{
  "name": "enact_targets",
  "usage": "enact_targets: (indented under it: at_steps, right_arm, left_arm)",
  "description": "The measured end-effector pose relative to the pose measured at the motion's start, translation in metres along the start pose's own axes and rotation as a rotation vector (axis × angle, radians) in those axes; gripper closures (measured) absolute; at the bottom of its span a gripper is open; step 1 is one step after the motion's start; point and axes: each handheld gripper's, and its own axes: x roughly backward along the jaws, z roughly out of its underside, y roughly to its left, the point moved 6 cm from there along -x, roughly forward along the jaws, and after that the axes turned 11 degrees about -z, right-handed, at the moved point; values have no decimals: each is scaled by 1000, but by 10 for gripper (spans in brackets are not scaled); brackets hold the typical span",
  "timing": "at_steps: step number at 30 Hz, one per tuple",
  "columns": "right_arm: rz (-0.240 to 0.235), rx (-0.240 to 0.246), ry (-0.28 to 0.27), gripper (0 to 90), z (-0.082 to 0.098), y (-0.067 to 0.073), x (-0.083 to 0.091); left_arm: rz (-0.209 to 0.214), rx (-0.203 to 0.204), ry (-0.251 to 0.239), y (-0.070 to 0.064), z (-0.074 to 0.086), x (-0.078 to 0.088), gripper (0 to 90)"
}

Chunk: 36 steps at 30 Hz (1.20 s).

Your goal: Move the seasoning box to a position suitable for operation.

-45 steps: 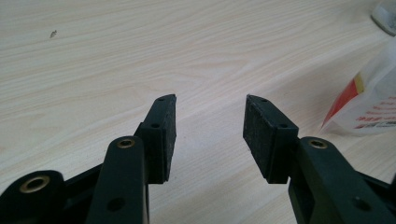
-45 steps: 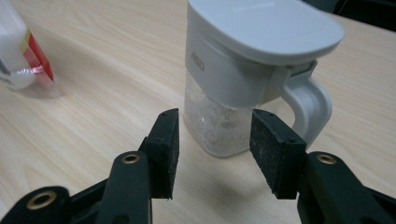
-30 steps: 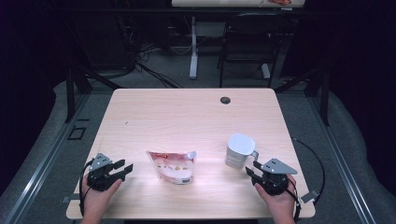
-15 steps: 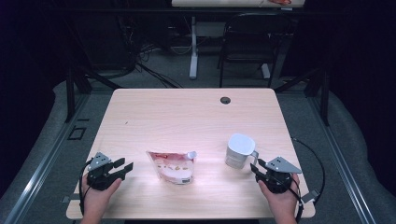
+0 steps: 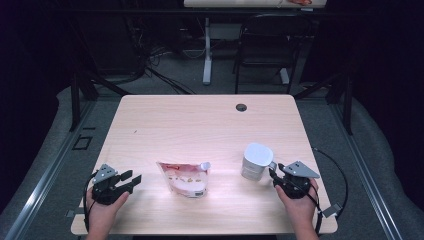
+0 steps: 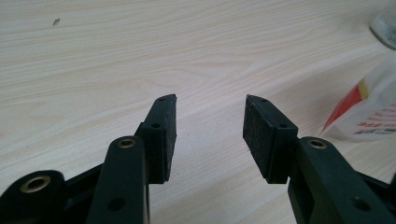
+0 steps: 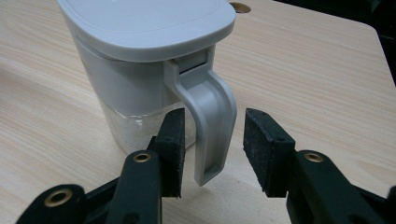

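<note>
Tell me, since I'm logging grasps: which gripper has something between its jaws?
The right gripper: its open jaws straddle the jug's handle. The left gripper is open over bare table.

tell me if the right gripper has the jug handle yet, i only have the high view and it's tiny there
Observer: Not yet. In the right gripper view the grey plastic handle of the lidded white jug sits between the open jaws of the right gripper, with a gap on each side.
Operator: is the lid on
Observer: Yes, the flat white lid lies on the jug's rim.
Operator: and the left one
Observer: The left gripper is open over bare wooden table; the red and white pouch lies off to its right.
</note>
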Motion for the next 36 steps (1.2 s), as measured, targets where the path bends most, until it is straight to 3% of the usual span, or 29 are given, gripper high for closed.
enact_targets:
  at_steps: [14,26,36]
  right_arm:
    - [-14,20,8,681,-3,-1,-5]
    - [-15,35,36,689,-3,1,-3]
    - [-42,36,47,691,-1,8,2]
  left_arm:
    - [4,1,7,0,1,0,550]
    - [4,-2,10,0,1,0,551]
    - [4,-3,4,0,1,0,551]
